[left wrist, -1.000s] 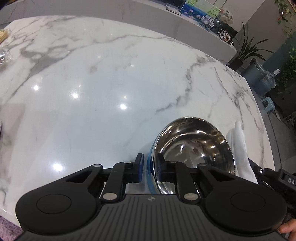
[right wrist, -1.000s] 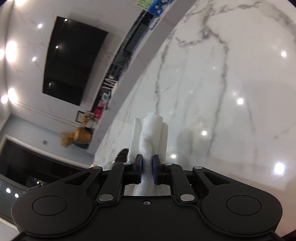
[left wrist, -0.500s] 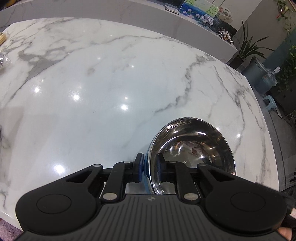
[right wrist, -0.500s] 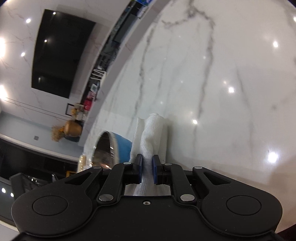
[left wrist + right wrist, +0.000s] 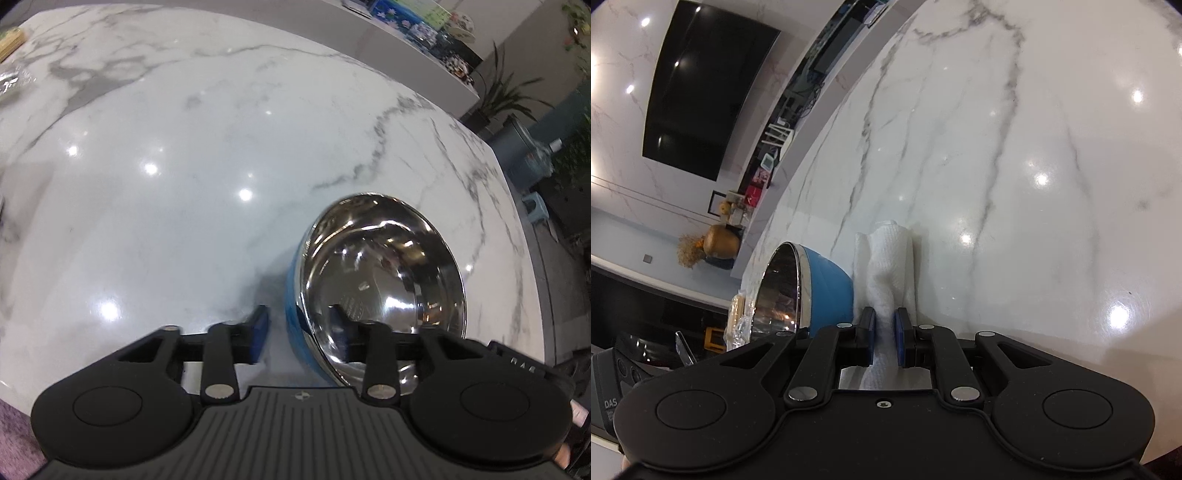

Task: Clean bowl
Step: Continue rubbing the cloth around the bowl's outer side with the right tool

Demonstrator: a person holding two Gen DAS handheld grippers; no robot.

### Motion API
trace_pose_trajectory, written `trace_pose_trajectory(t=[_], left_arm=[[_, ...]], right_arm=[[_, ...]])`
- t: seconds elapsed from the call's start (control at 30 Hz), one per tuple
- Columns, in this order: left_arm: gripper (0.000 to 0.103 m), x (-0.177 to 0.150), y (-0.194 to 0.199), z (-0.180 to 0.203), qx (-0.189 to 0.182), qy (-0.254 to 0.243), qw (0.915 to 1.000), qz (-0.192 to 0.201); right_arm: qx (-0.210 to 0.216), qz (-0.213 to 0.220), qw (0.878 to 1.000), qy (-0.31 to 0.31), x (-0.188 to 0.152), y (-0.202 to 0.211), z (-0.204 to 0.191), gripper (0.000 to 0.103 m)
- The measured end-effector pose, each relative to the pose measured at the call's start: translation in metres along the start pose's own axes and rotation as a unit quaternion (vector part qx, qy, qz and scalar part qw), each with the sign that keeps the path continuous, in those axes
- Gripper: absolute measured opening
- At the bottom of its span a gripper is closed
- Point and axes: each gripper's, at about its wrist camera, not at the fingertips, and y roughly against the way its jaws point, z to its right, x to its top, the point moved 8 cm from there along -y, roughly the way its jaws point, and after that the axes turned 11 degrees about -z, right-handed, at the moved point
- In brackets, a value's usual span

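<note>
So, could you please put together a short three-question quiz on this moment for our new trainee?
1. True or false: the left gripper is clamped shut on the bowl's rim.
2. What does the right gripper hold? A) a sponge B) a white cloth C) a brush
3. Fill in: the bowl is shiny steel inside and ____ outside.

Key
1. False: its jaws stand apart, one finger outside the wall and one inside, with a gap showing at the outer finger.
2. B
3. blue
</note>
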Motion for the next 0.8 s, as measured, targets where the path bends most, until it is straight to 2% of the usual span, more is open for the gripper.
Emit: trace_pose_trajectory(t=[0.23, 0.43, 0.67, 0.8], left_arm=[[0.011, 0.009, 0.004, 0.001, 0.009, -0.025, 0.9995, 0.015], [0.010, 0.017, 0.006, 0.000, 0.012, -0.020, 0.9994, 0.023], [0.010, 0.016, 0.005, 0.001, 0.017, -0.024, 0.9993, 0.022], [0.010, 0.016, 0.005, 0.002, 0.019, -0.025, 0.9992, 0.023]], right_arm=[[0.019, 0.027, 0.999, 0.003, 0.011, 0.022, -0.007, 0.011], [0.063, 0.039, 0.997, 0.009, 0.020, 0.037, -0.018, 0.011], [0.072, 0.029, 0.997, 0.003, 0.013, 0.029, -0.018, 0.011], [0.055, 0.021, 0.998, -0.002, 0.011, 0.022, -0.010, 0.011]])
